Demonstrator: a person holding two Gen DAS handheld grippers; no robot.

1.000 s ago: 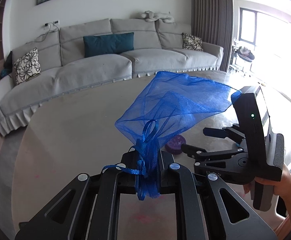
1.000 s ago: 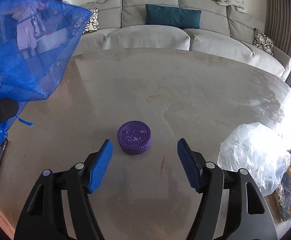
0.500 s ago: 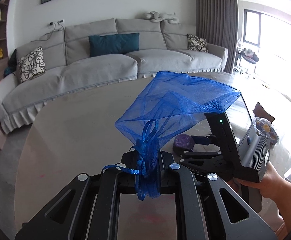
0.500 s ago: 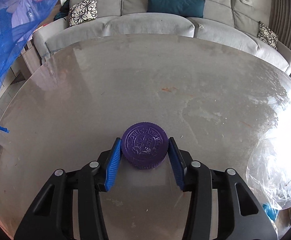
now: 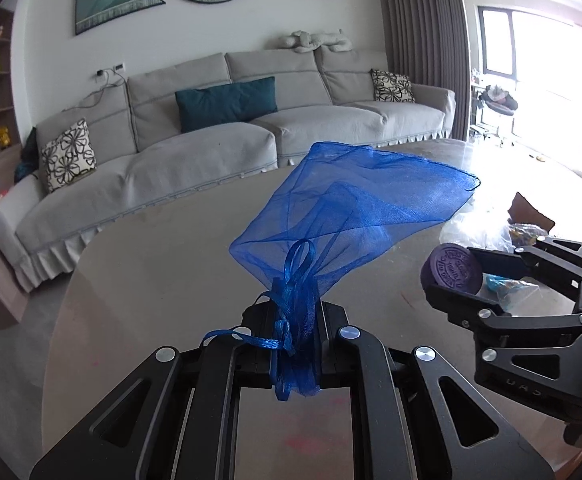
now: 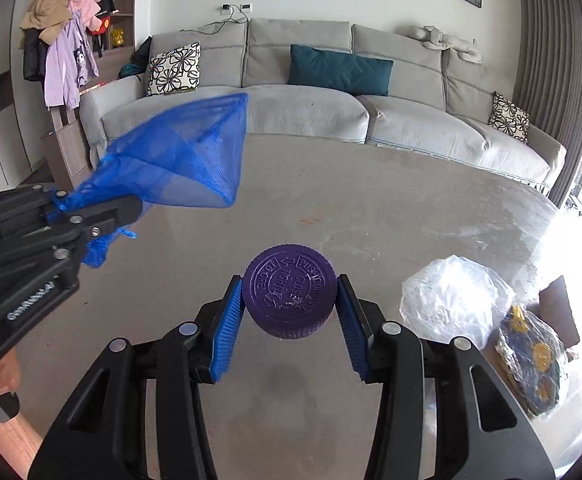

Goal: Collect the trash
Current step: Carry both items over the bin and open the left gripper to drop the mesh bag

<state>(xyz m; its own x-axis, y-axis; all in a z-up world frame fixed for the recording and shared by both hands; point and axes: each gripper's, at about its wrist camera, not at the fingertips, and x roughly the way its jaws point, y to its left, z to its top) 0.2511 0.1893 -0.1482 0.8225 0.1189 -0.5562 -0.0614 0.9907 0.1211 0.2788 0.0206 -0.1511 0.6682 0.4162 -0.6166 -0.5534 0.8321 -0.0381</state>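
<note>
Right gripper (image 6: 290, 307) clamped on purple child-proof bottle cap (image 6: 290, 295), held clear above table (image 6: 391, 216), presumably for bagging. Left gripper (image 5: 295, 334) pinched on blue organza drawstring pouch (image 5: 347, 216) at gathered neck; mouth not seen open. Crumpled clear plastic (image 6: 451, 300) on table, right.

The left gripper (image 5: 295, 344) is held raised with its jaws pinched together on blue mesh; the right gripper (image 6: 290, 312) is held beside it, jaws clamped on a purple cap.
</note>
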